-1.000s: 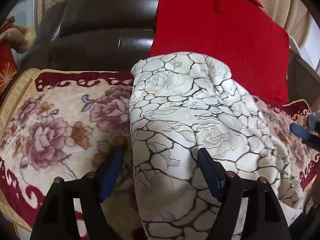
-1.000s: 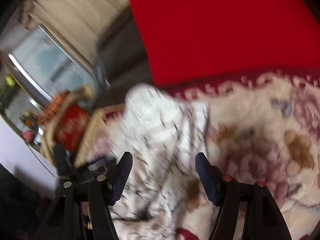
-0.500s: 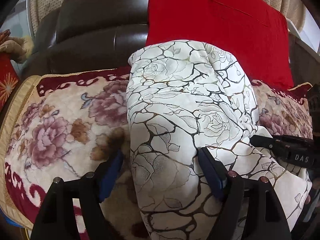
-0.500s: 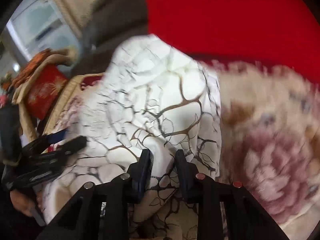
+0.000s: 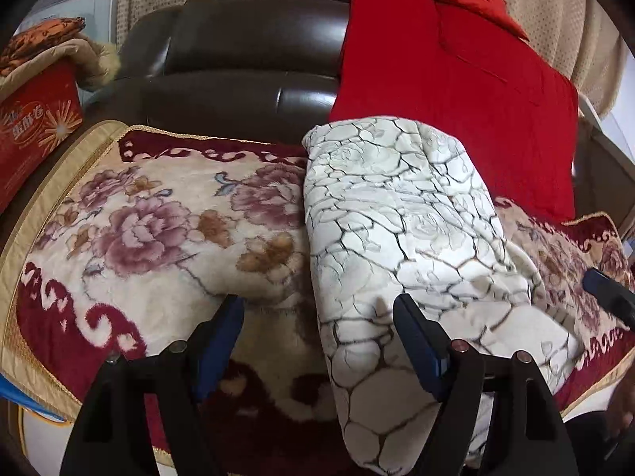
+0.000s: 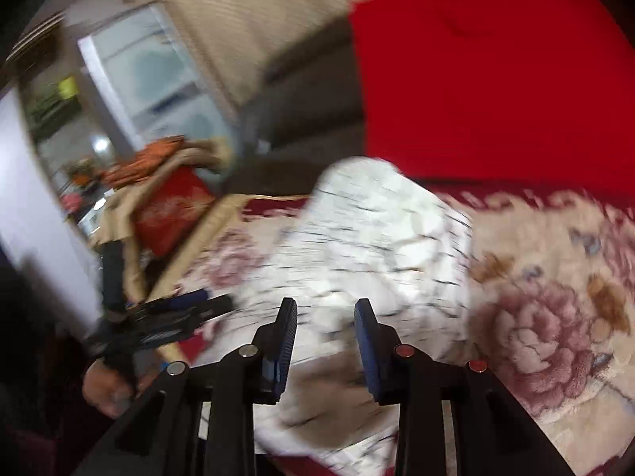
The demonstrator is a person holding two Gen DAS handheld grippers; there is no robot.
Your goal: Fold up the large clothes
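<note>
A white garment (image 5: 401, 246) with a dark crackle and rose pattern lies folded into a long bundle on a floral blanket (image 5: 151, 238) that covers the seat of a dark leather sofa (image 5: 246, 51). The bundle runs from the near edge of the seat to the far side, where its end touches a red cloth (image 5: 456, 91) draped over the sofa back. At the far left stands a red box (image 5: 35, 127) with a tan and orange cloth on top.

The left gripper (image 5: 317, 317) hangs wide open over the near end of the bundle, one finger above the blanket and the other above the garment, gripping nothing.

The right gripper (image 6: 325, 317), seen through motion blur, is opening; white fabric shows between its fingers, but the pads do not press on it.
</note>
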